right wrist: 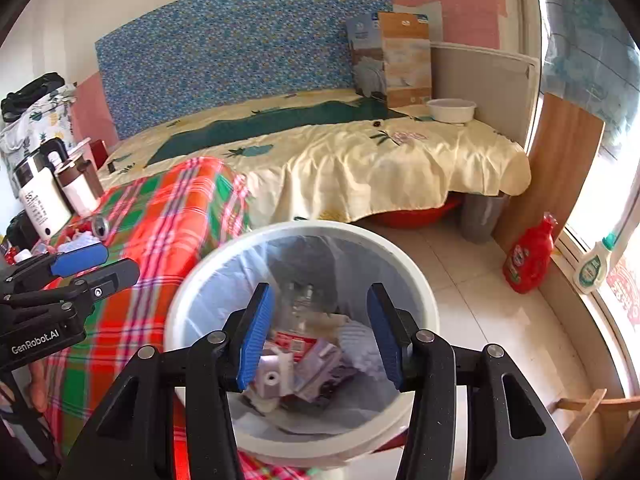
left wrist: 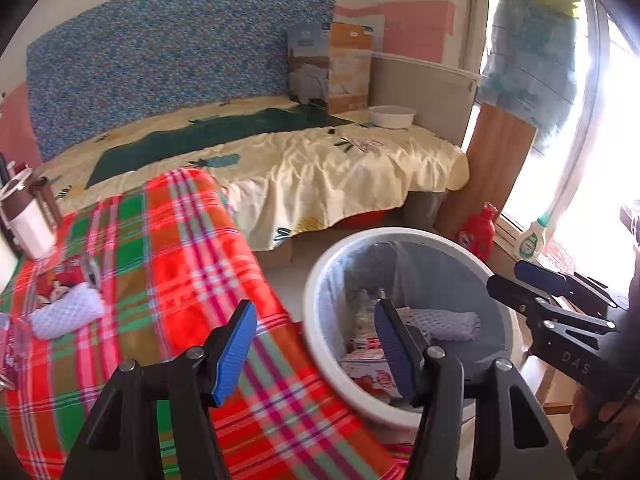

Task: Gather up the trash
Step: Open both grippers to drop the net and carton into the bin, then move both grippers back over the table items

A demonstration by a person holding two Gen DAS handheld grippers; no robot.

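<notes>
A white round trash bin (right wrist: 420, 300) with a clear liner stands beside the plaid-covered table (left wrist: 168, 248). It holds cartons, wrappers and white foam netting (left wrist: 444, 324). My right gripper (right wrist: 320, 332) is open and empty, right above the bin's mouth. My left gripper (left wrist: 316, 344) is open and empty, over the table edge and the bin's left rim (left wrist: 316, 320). A white foam net (left wrist: 66, 314) and red wrappers (left wrist: 60, 280) lie on the table at the left. A can (right wrist: 100, 226) lies on the table in the right wrist view.
A bed with a yellow sheet (left wrist: 320, 160) lies behind, with a white bowl (left wrist: 392, 116) and boxes (left wrist: 332, 68) on it. Bottles and a cup (right wrist: 60, 196) stand at the table's left end. A red detergent bottle (right wrist: 530, 260) stands on the floor by the window.
</notes>
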